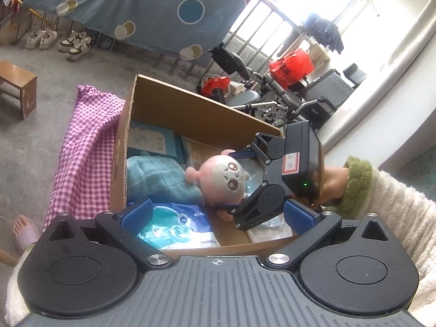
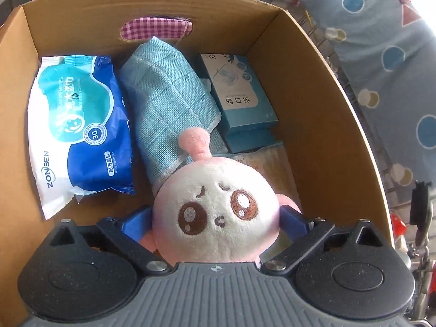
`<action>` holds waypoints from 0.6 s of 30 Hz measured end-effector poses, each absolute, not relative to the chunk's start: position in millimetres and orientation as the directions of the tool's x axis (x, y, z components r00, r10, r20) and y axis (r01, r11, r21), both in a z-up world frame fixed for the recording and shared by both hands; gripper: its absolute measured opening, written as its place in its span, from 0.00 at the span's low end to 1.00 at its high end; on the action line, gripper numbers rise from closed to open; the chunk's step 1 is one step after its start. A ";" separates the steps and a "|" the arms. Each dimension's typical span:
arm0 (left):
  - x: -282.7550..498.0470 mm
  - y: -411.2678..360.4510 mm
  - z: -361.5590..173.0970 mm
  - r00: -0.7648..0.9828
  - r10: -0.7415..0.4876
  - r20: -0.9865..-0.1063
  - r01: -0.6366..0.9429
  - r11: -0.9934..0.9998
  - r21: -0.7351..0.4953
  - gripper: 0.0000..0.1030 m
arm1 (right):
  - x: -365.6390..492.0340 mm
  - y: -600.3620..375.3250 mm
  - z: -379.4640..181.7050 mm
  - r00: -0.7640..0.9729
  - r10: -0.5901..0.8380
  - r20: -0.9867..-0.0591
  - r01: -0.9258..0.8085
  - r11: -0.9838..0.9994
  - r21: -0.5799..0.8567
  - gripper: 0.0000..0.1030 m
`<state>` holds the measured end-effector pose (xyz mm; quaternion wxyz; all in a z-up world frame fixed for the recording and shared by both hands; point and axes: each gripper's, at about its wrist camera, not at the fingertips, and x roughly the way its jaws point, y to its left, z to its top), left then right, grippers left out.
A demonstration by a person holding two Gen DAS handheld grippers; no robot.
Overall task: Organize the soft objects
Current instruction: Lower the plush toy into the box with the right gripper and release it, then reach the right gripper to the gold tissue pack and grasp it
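A pink and white plush toy (image 1: 223, 175) (image 2: 218, 212) lies face up in an open cardboard box (image 1: 190, 109) (image 2: 313, 95), resting against a rolled teal towel (image 1: 160, 179) (image 2: 169, 95). My right gripper (image 1: 226, 181) (image 2: 215, 222) points down into the box with its jaws spread wide on either side of the toy's head. The blue pads (image 2: 136, 224) sit at the head's sides and it looks unsquashed. My left gripper (image 1: 218, 215) hovers over the box's near edge, open, with nothing between its fingers.
Also in the box are a blue wipes pack (image 1: 177, 223) (image 2: 81, 125) and a light-blue carton (image 1: 151, 139) (image 2: 242, 95). A pink gingham cloth (image 1: 87, 150) lies beside the box. A wooden stool (image 1: 16, 87), a wheelchair (image 1: 272, 100) and a slippered foot (image 1: 24, 231) are around.
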<state>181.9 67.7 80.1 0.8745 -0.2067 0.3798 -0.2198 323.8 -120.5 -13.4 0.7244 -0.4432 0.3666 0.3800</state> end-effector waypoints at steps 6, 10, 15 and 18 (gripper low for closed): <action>181.2 66.4 80.8 0.614 -0.542 -0.574 0.224 0.817 -0.531 0.99 | 322.2 -124.3 2.4 0.478 0.230 -0.848 -0.855 0.342 -0.389 1.00; 175.8 65.9 83.6 0.617 -0.543 -0.570 0.229 0.817 -0.530 0.99 | 312.0 -130.9 16.9 0.498 0.246 -0.831 -0.840 0.374 -0.393 1.00; 163.5 70.4 90.8 0.634 -0.535 -0.559 0.223 0.818 -0.531 0.99 | 296.5 -141.3 46.1 0.536 0.290 -0.793 -0.811 0.437 -0.389 1.00; 152.4 74.7 97.7 0.651 -0.527 -0.546 0.219 0.819 -0.530 0.99 | 282.1 -153.2 77.7 0.572 0.346 -0.744 -0.775 0.527 -0.350 1.00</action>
